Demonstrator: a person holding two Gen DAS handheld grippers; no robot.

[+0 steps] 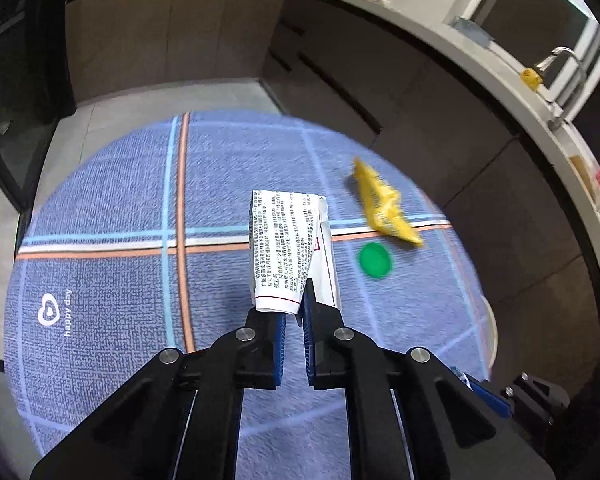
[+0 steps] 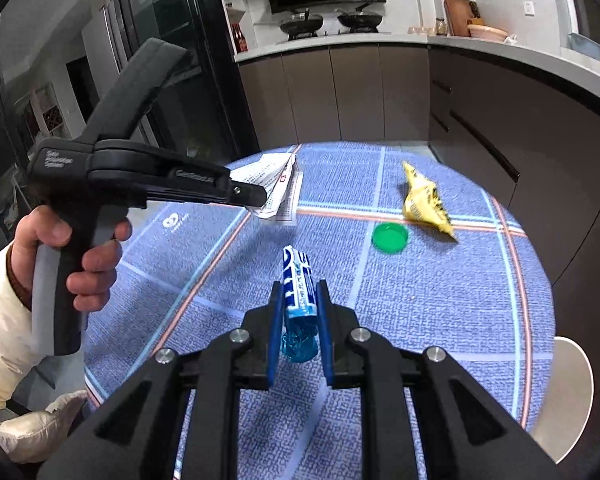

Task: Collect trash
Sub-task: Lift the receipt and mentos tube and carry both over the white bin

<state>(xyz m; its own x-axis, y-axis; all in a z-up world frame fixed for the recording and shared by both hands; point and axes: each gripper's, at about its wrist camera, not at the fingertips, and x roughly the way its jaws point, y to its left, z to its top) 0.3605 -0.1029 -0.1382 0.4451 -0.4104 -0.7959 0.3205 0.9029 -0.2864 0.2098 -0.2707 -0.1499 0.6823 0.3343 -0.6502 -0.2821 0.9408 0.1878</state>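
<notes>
My left gripper (image 1: 296, 304) is shut on a folded white printed leaflet (image 1: 288, 252), held above the round table. In the right wrist view the same leaflet (image 2: 276, 188) hangs from the left gripper (image 2: 260, 198), which a hand (image 2: 80, 252) holds by its handle. My right gripper (image 2: 300, 300) is shut on a blue and white wrapper (image 2: 298, 280), its crumpled blue end sitting between the pads. A crumpled yellow wrapper (image 1: 384, 204) (image 2: 424, 200) and a green bottle cap (image 1: 375, 260) (image 2: 390, 237) lie on the tablecloth to the right.
The round table wears a blue plaid cloth (image 1: 120, 200) (image 2: 440, 300). Dark kitchen cabinets under a grey countertop (image 1: 440, 28) curve round behind it. A stove with pans (image 2: 332, 20) stands at the back. A pale stool seat (image 2: 572, 392) shows at the table's right edge.
</notes>
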